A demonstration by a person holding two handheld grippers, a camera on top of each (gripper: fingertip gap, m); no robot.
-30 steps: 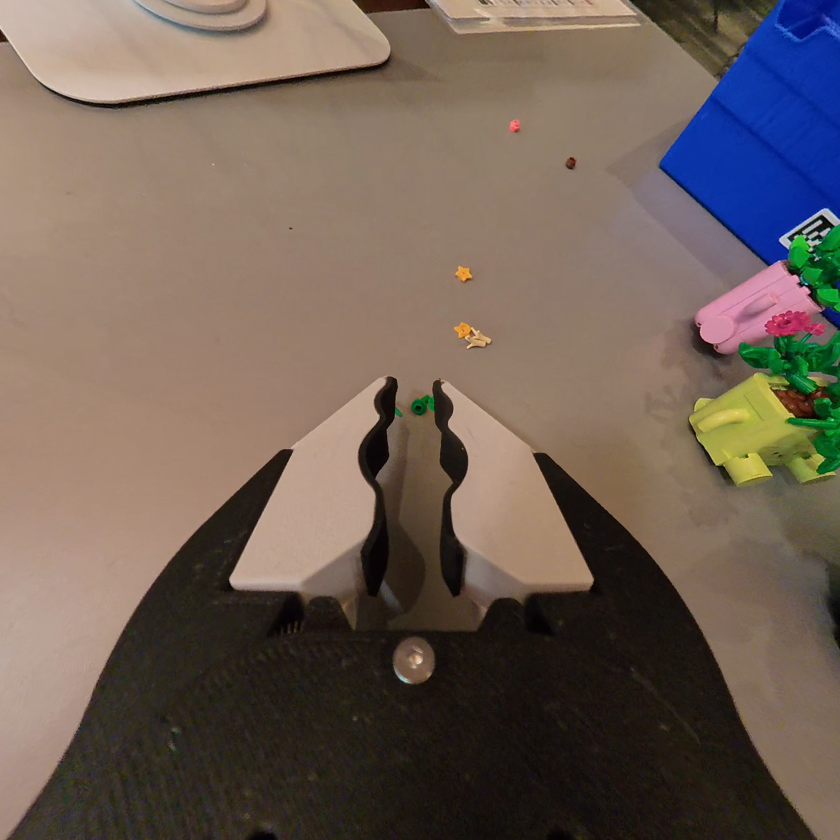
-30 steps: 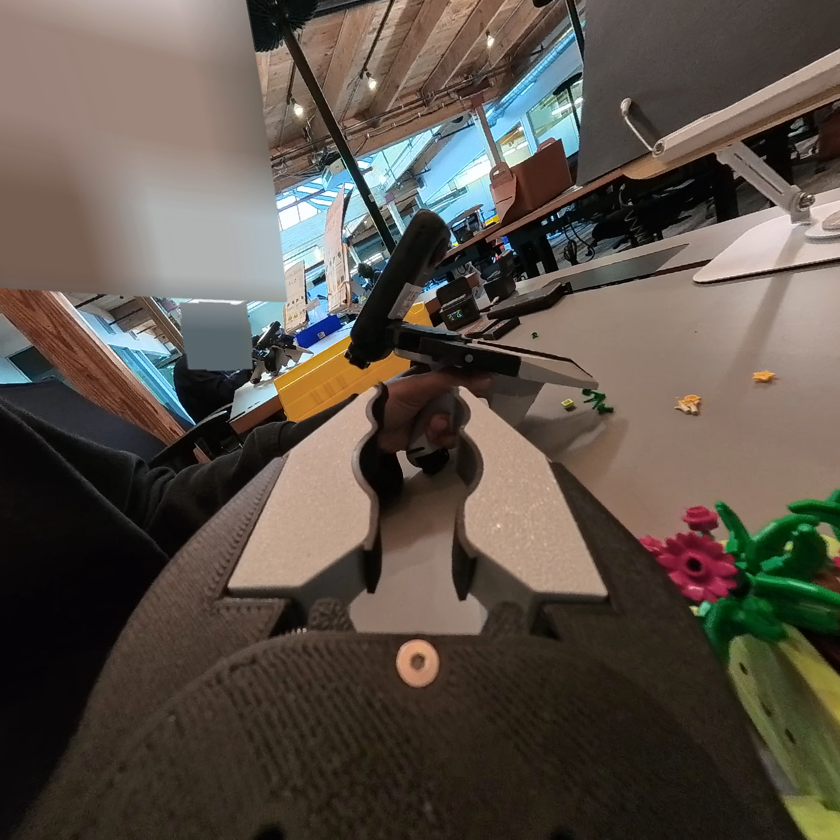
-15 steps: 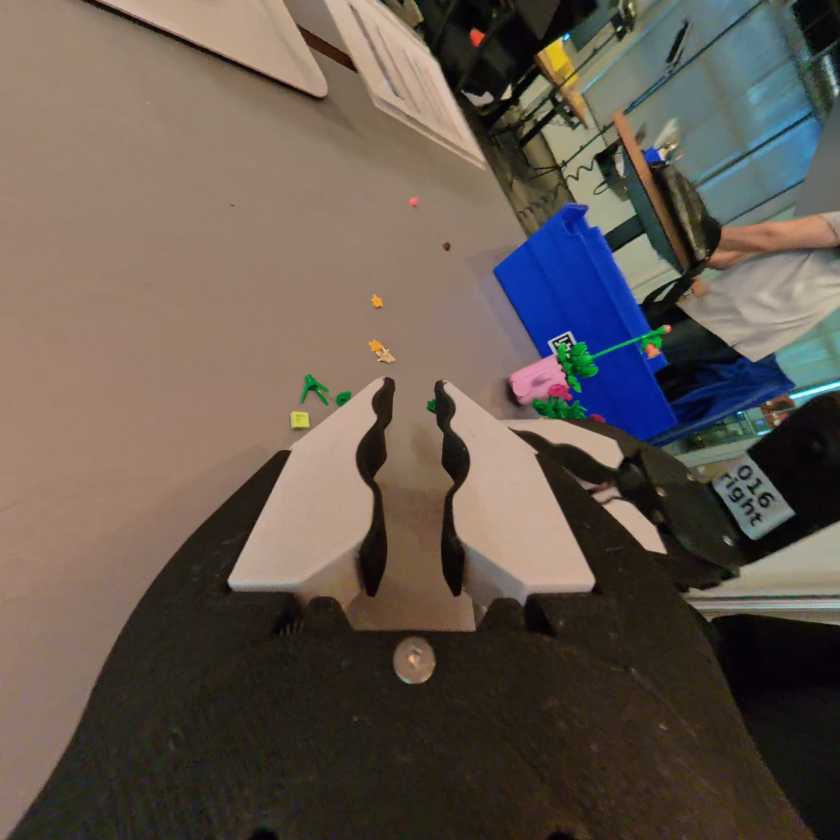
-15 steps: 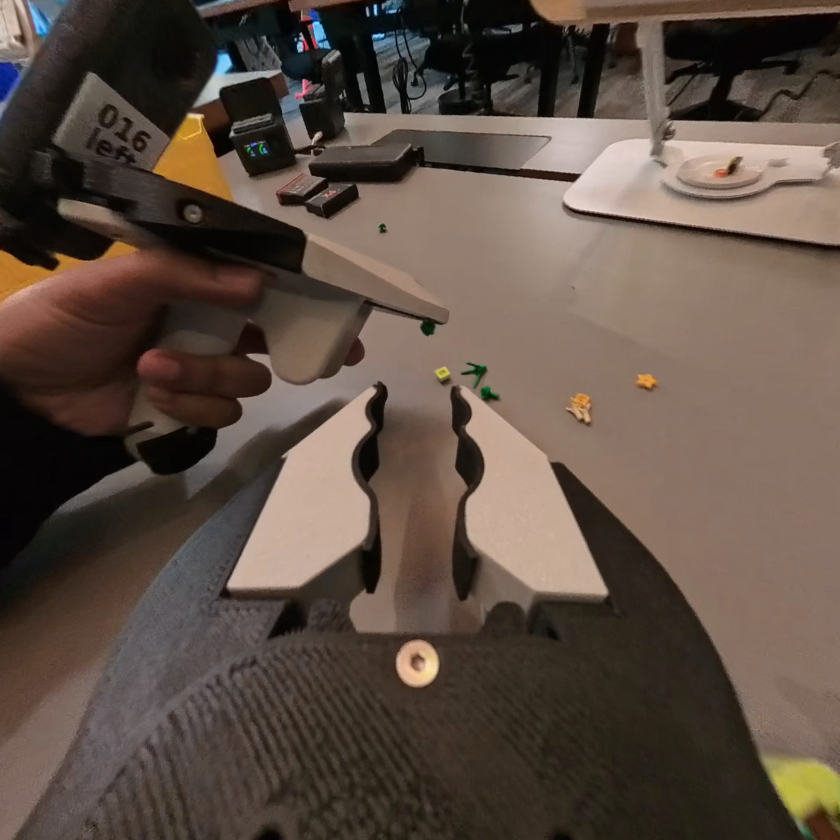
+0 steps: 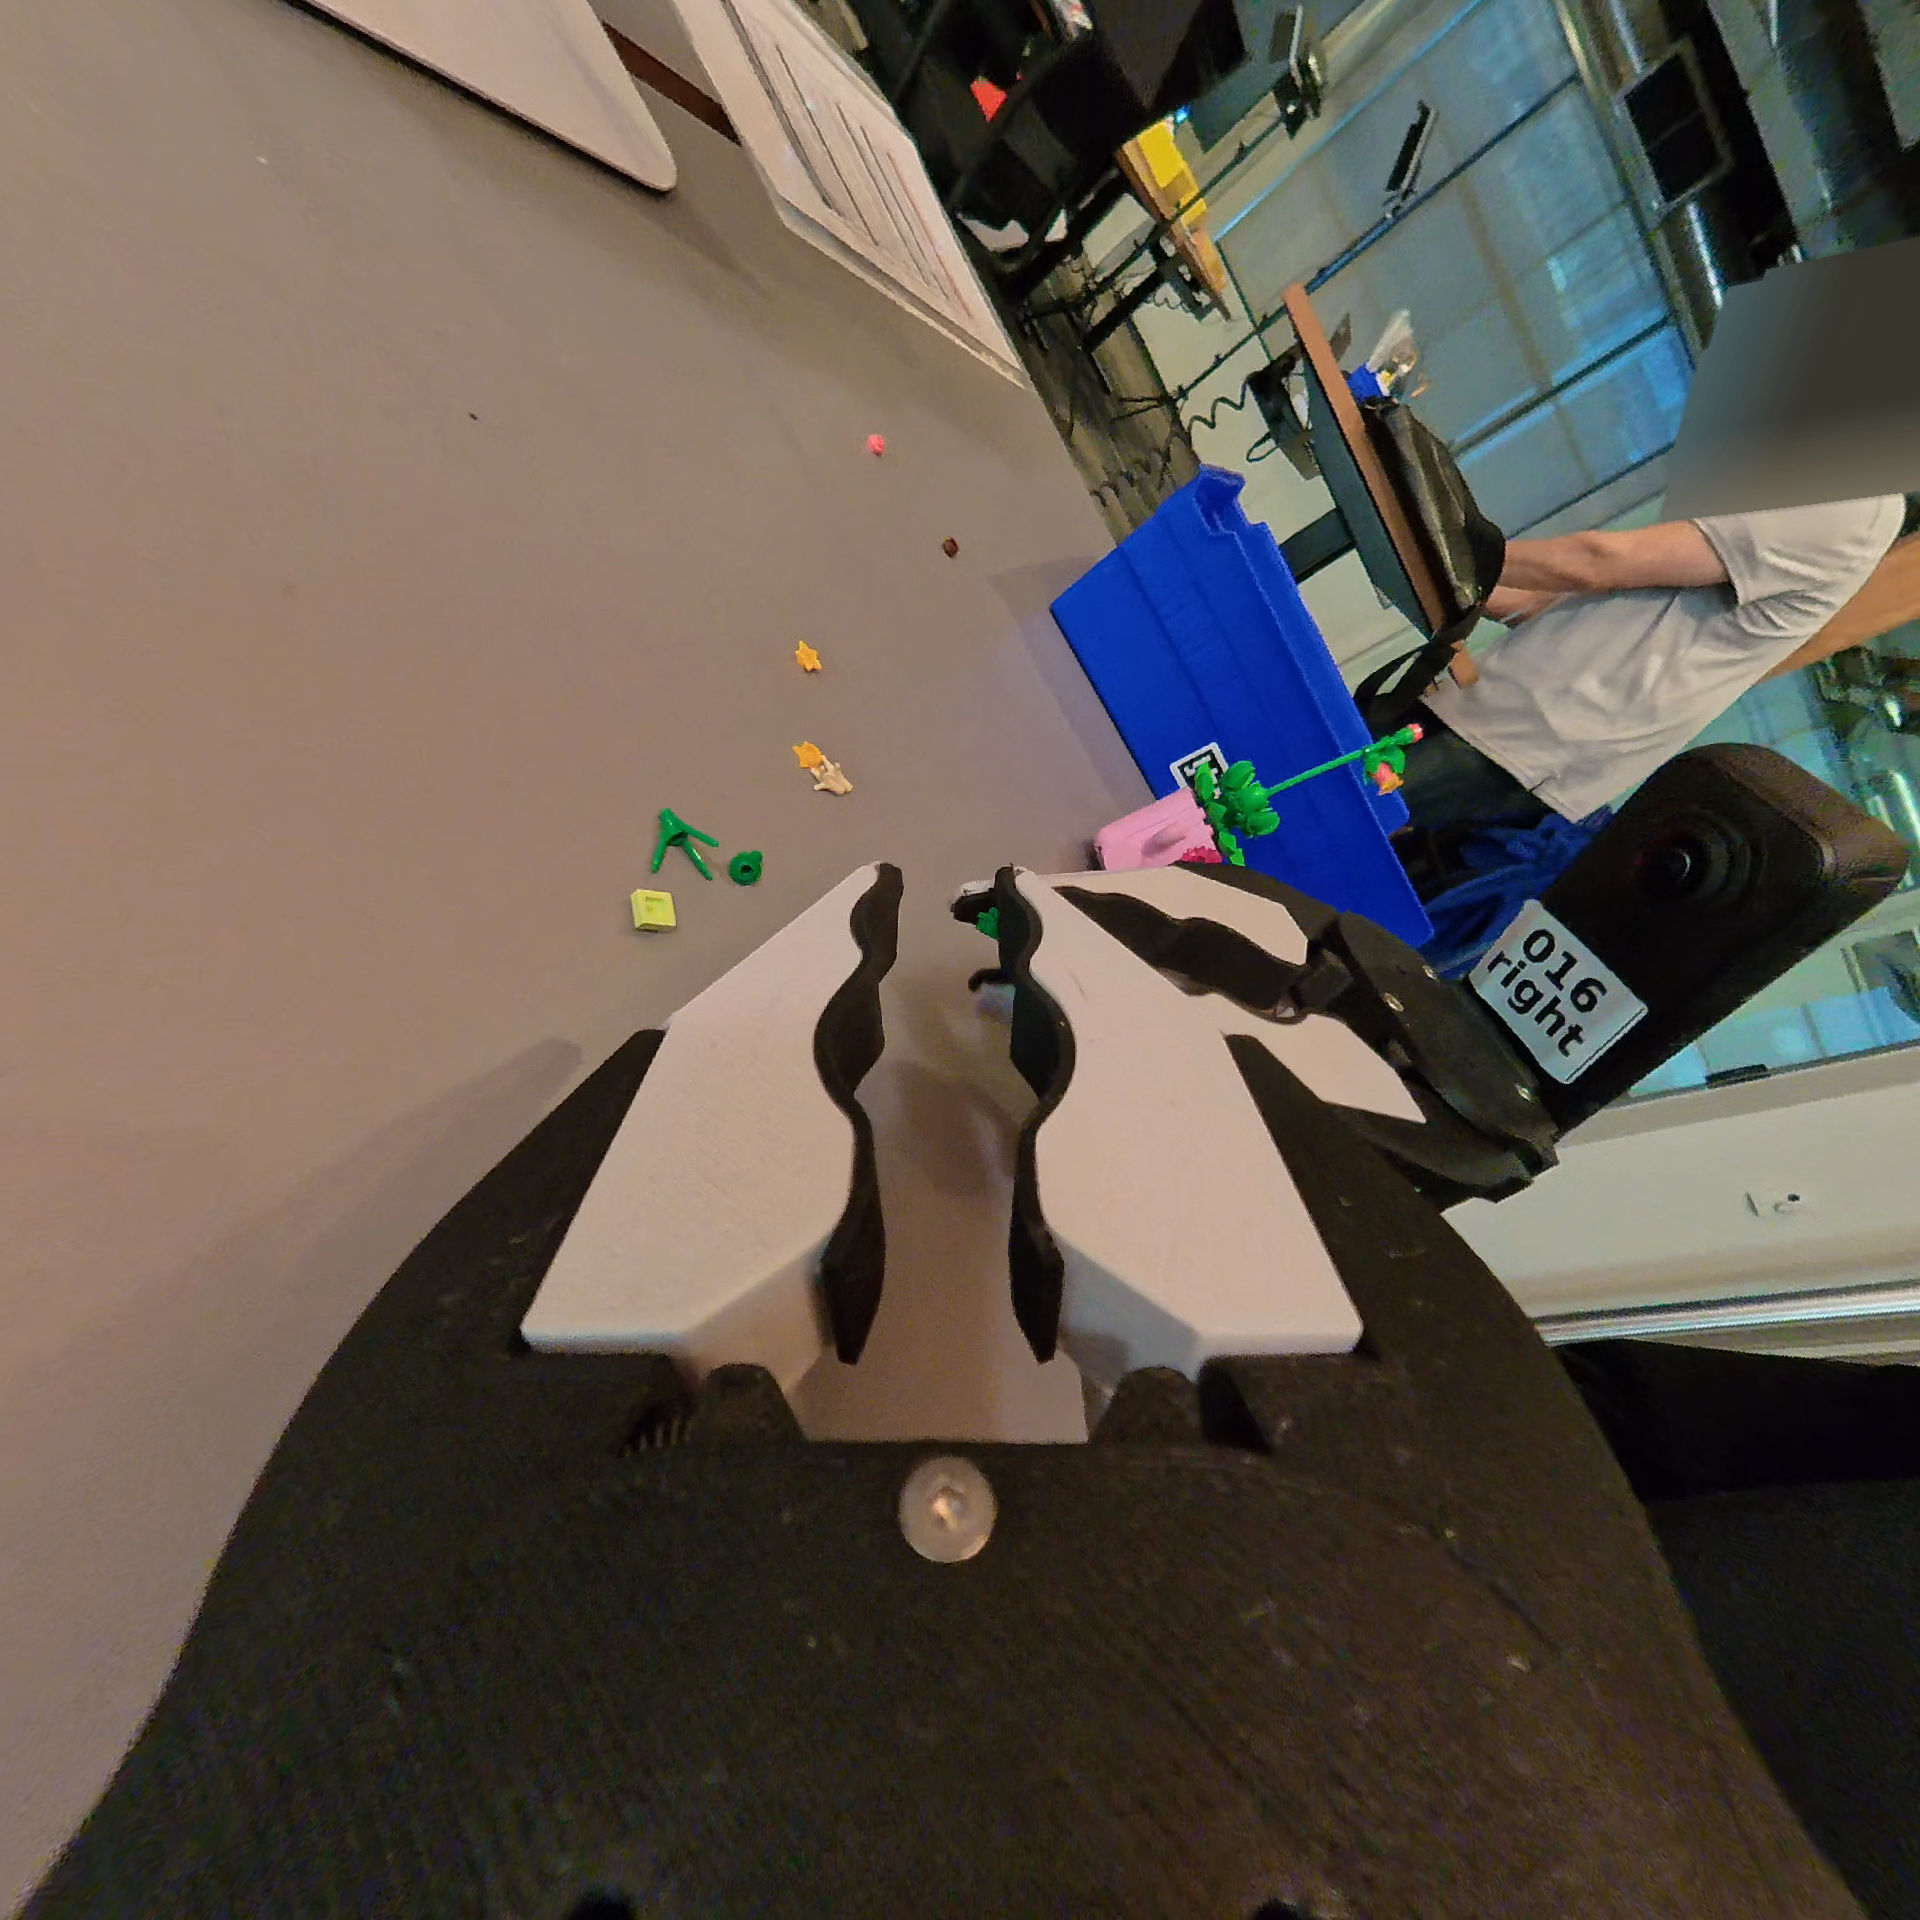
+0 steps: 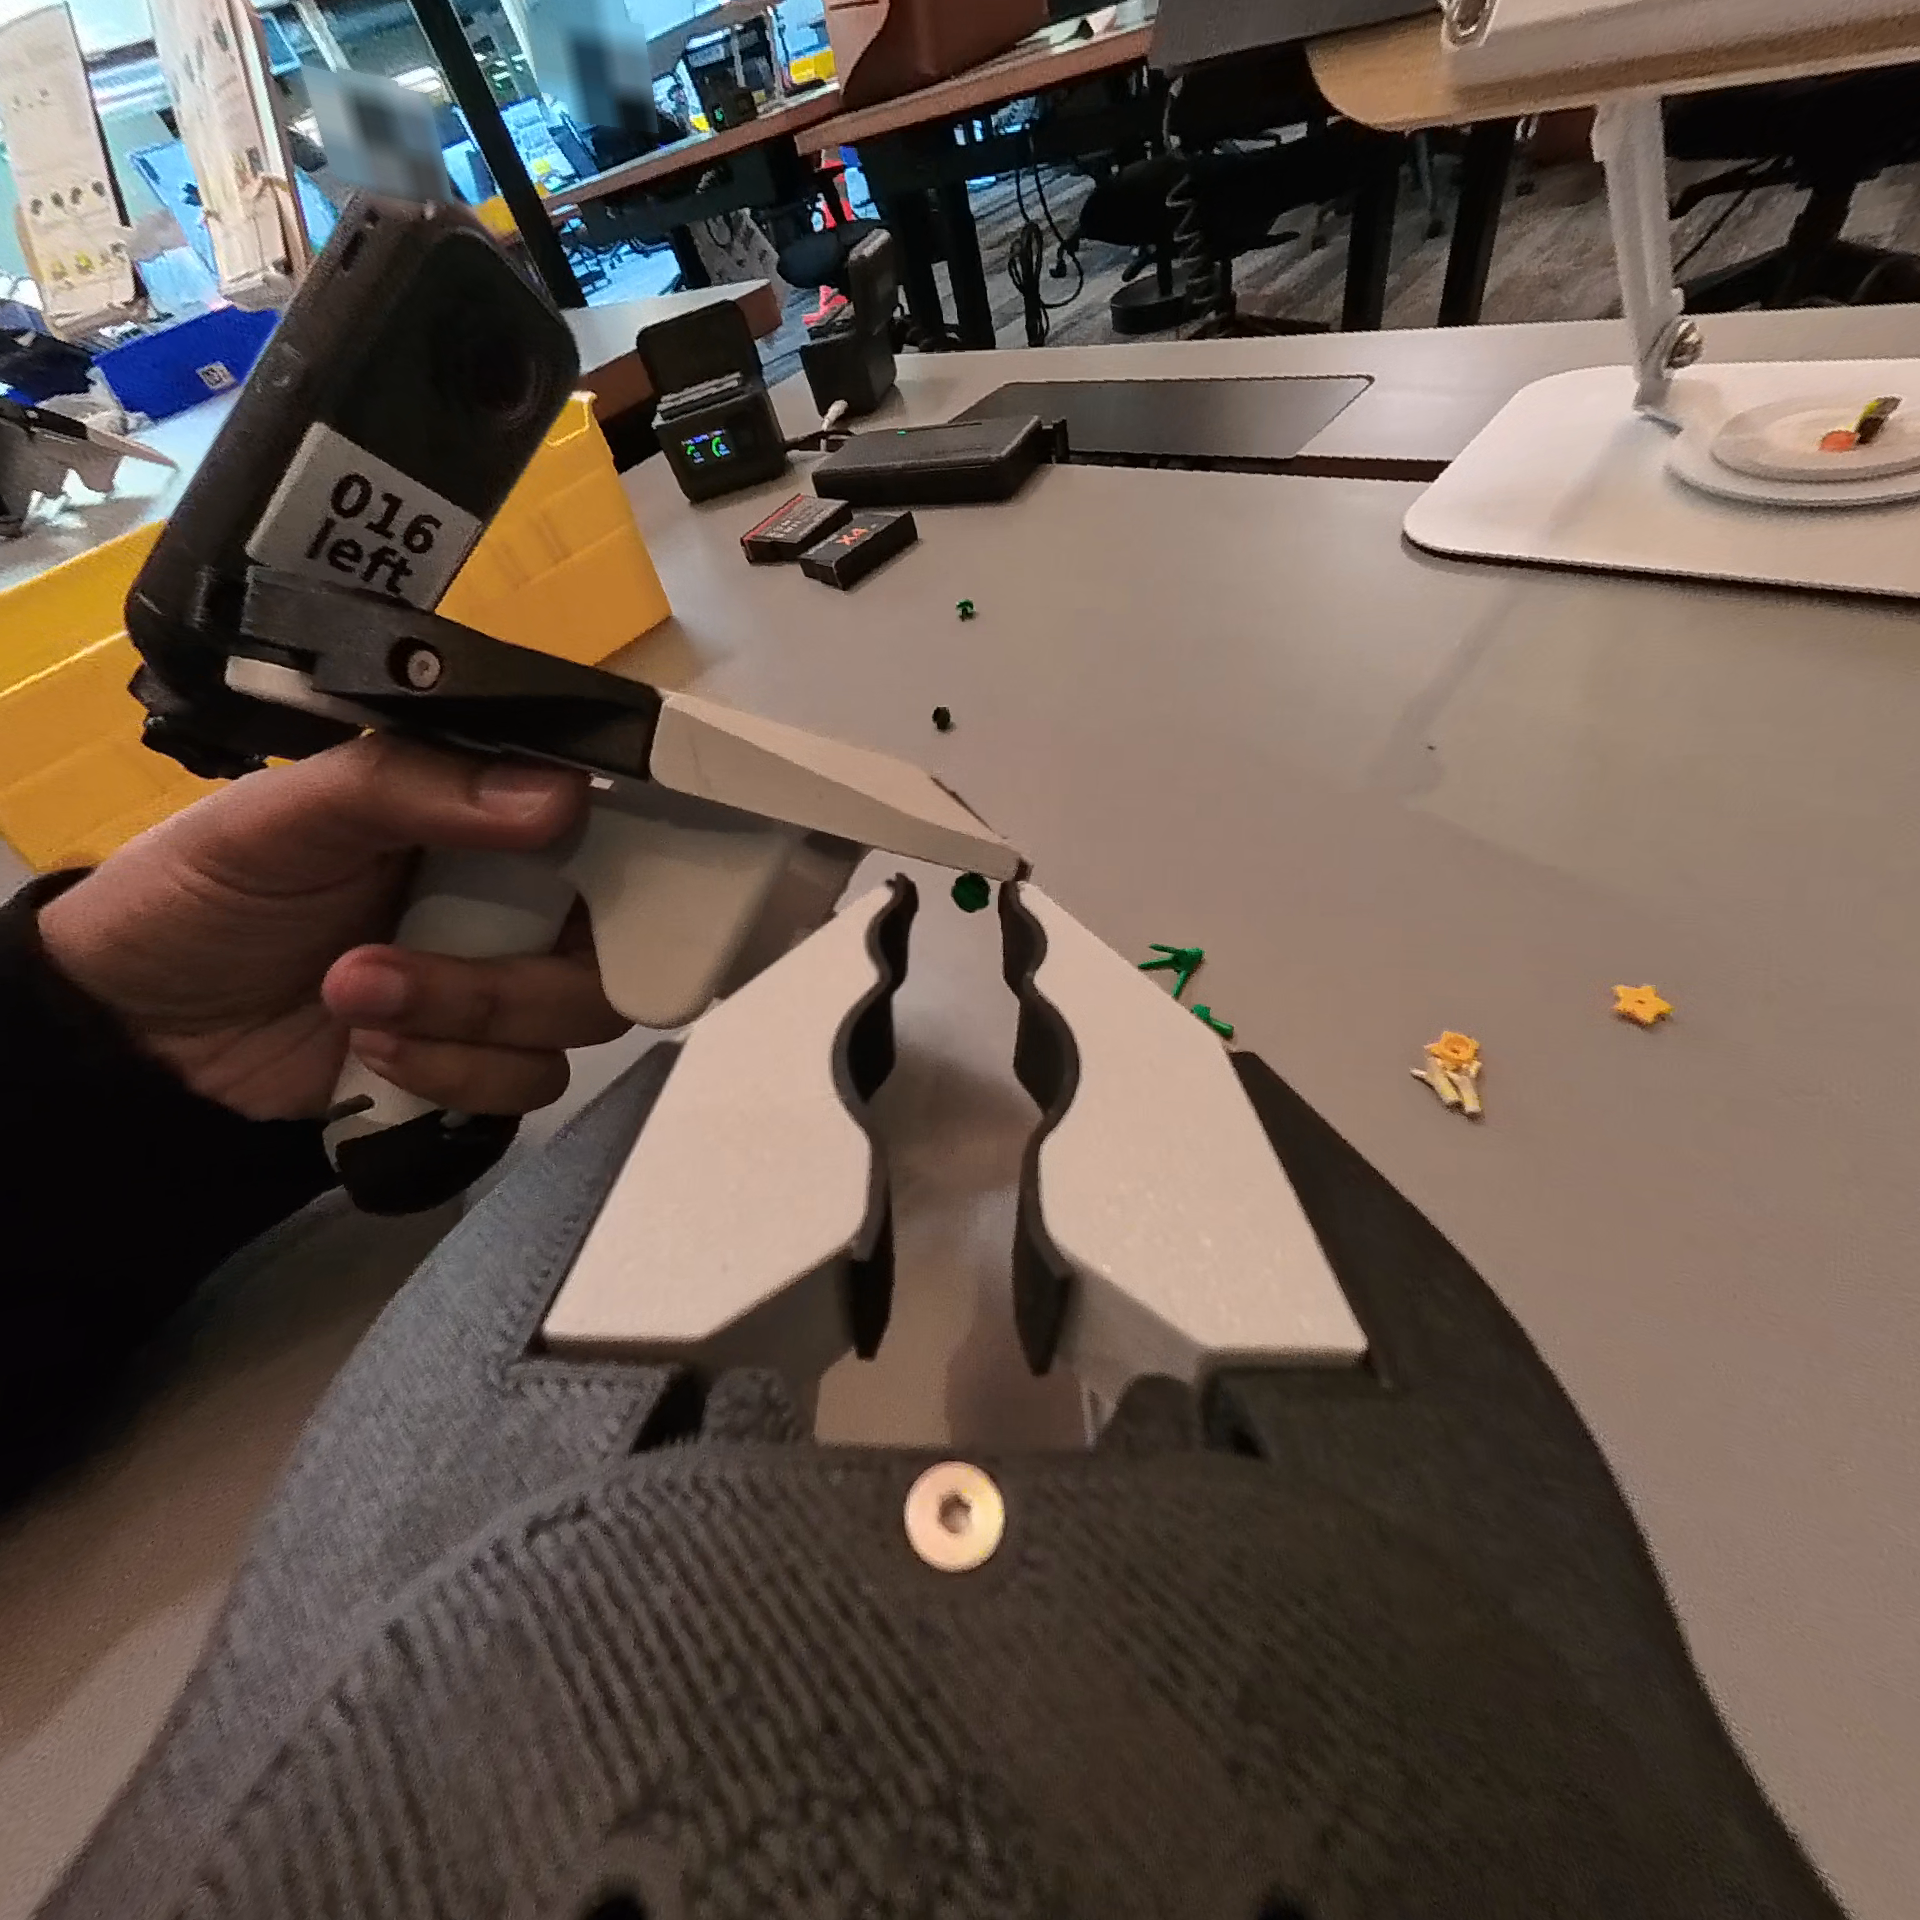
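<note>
My left gripper (image 5: 948,878) is raised above the grey table (image 5: 312,623), its jaws a narrow gap apart. A small green piece (image 5: 985,920) sits at the tip of its right finger. In the right wrist view the left gripper (image 6: 1013,864) comes in from the left, held by a hand (image 6: 343,914). The green piece (image 6: 969,891) hangs just under its tip, between the tips of my right gripper (image 6: 956,888). The right jaws stand a little apart and do not touch the piece. The right gripper also shows in the left wrist view (image 5: 971,935).
Loose bits lie on the table: a green stem (image 5: 681,840), a green ring (image 5: 745,865), a lime tile (image 5: 652,910) and orange flowers (image 5: 807,657). A blue bin (image 5: 1226,707) and a pink pot with a plant (image 5: 1153,836) stand at the right. A yellow bin (image 6: 540,561) stands at the left. The grippers are tip to tip, or close to it. The lime tile (image 5: 652,910) lies around 6 centimeters away from my left fingertips.
The left gripper rose from the table and rolled, the green piece staying at its tip. The right gripper swung over to that tip and its jaws narrowed around the piece.
</note>
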